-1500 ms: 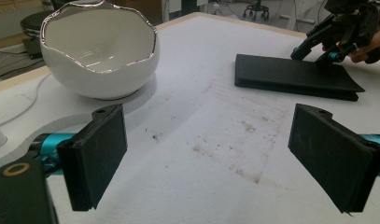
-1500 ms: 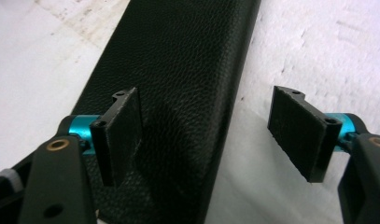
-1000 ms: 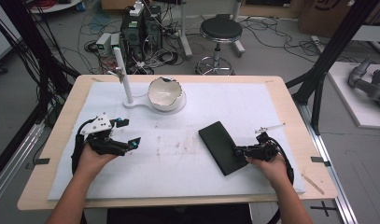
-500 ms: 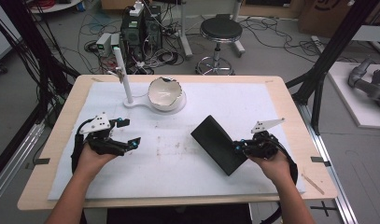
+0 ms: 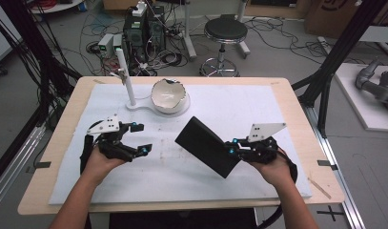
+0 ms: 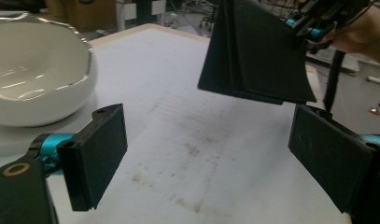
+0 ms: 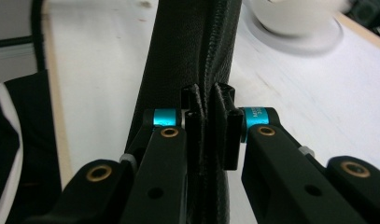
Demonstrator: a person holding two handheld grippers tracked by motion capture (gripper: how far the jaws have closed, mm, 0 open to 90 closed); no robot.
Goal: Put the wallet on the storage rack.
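Right gripper: jaws clamped tight on the near edge of the black wallet, pinching its stitched edge in the right gripper view.
Black wallet: lifted clear of the white mat, tilted, right of centre; in the left gripper view it hangs above the stained surface, folded layers showing.
Left gripper: jaws spread wide, nothing between them, low over the mat's left side, well apart from the wallet.
White mat: covers most of the wooden table, smudged in the middle.
White bowl: far centre, on a white base.
White post: upright just left of the bowl.
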